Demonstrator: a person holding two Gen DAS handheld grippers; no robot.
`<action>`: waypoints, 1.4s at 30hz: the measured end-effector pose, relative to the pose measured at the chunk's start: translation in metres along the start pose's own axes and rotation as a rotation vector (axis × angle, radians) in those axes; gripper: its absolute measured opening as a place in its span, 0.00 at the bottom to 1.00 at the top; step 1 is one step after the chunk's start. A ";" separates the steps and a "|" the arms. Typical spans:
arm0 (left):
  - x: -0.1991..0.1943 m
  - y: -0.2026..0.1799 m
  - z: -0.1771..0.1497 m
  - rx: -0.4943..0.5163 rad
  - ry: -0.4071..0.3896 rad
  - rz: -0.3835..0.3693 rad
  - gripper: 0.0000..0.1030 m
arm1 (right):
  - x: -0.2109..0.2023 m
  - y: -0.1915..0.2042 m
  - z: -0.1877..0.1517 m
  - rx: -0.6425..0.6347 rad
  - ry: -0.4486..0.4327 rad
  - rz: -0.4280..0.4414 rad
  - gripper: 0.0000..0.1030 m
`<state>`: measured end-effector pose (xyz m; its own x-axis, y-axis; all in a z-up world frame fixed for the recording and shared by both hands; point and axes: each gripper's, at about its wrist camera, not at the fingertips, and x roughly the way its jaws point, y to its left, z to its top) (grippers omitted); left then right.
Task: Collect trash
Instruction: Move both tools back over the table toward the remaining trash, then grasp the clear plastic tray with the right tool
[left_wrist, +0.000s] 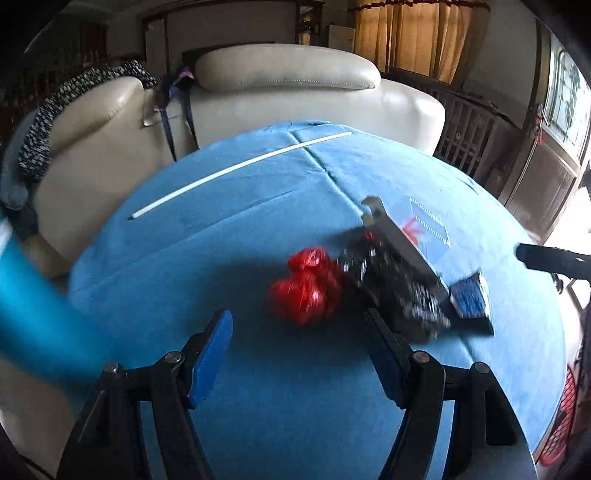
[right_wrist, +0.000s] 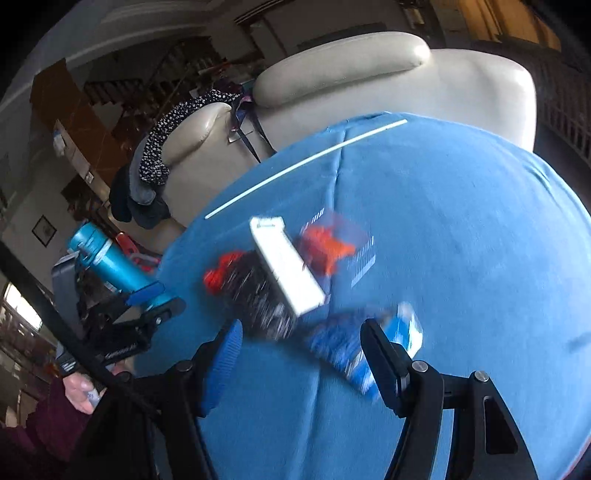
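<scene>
On the blue-covered table (left_wrist: 221, 258) lies a crumpled red wrapper (left_wrist: 306, 290), just ahead of my open, empty left gripper (left_wrist: 299, 332). Right of it lie a black crumpled packet (left_wrist: 391, 291), a flat grey-white box (left_wrist: 399, 240) and a blue packet (left_wrist: 471, 299). In the right wrist view my open, empty right gripper (right_wrist: 299, 339) hovers over the blurred pile: red wrapper (right_wrist: 221, 273), black packet (right_wrist: 258, 295), white box (right_wrist: 284, 266), orange-red wrapper (right_wrist: 325, 247) and blue packet (right_wrist: 354, 354), which lies by the right finger.
A thin white stick (left_wrist: 240, 170) lies near the table's far edge. A cream leather sofa (left_wrist: 288, 88) stands behind the table. A teal bottle (right_wrist: 110, 262) stands at the left. The left gripper (right_wrist: 147, 306) shows in the right wrist view, beside the bottle.
</scene>
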<state>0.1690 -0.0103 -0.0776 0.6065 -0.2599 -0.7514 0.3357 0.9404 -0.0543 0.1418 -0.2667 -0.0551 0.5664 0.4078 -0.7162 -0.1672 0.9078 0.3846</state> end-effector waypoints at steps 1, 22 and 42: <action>0.007 0.001 0.005 -0.004 0.003 -0.013 0.71 | 0.008 -0.003 0.011 -0.009 0.005 0.000 0.68; 0.060 0.009 0.003 -0.087 0.102 -0.260 0.36 | 0.125 -0.027 0.049 -0.122 0.109 0.015 0.54; -0.094 -0.014 -0.057 -0.048 -0.107 -0.089 0.35 | -0.034 0.020 -0.036 -0.009 -0.132 0.107 0.46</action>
<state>0.0657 0.0134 -0.0436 0.6499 -0.3620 -0.6682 0.3584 0.9213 -0.1506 0.0898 -0.2591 -0.0441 0.6460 0.4864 -0.5883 -0.2392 0.8609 0.4491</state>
